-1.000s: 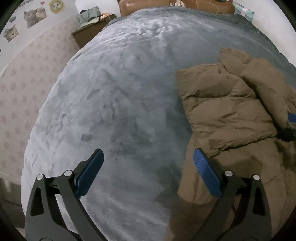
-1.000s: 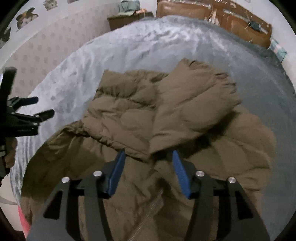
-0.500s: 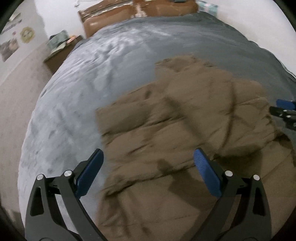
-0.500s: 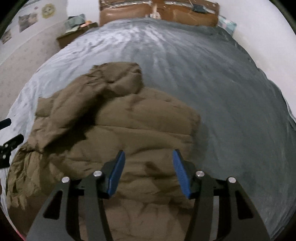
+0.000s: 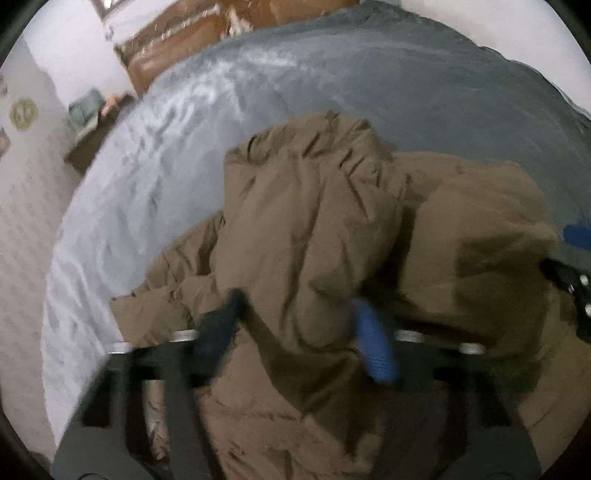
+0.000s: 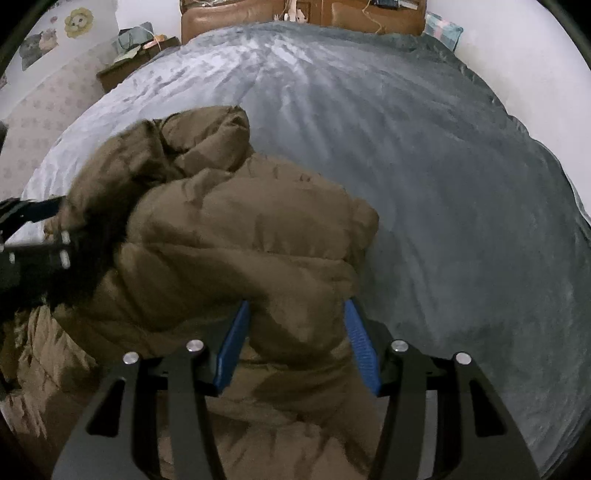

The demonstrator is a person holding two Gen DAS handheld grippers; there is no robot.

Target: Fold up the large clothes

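Note:
A brown puffer jacket (image 5: 325, 229) lies bunched on a grey bed cover (image 5: 424, 92); it also shows in the right wrist view (image 6: 221, 229). My left gripper (image 5: 295, 325) has its blue fingers on either side of a thick fold of the jacket, partly closed around it; the view is blurred. My right gripper (image 6: 295, 332) also has a thick jacket fold between its blue fingers, near the jacket's right edge. Each gripper appears at the edge of the other's view: the right one (image 5: 576, 258) and the left one (image 6: 33, 236).
The grey bed cover (image 6: 424, 166) spreads far and right of the jacket. A brown headboard (image 6: 295, 14) stands at the far end. A bedside table (image 6: 129, 62) with clutter stands far left. The patterned floor (image 5: 22, 229) lies left of the bed.
Both grippers have come down onto the jacket. The left jaws have narrowed from wide open around a fold. The jacket has bunched up higher between the grippers.

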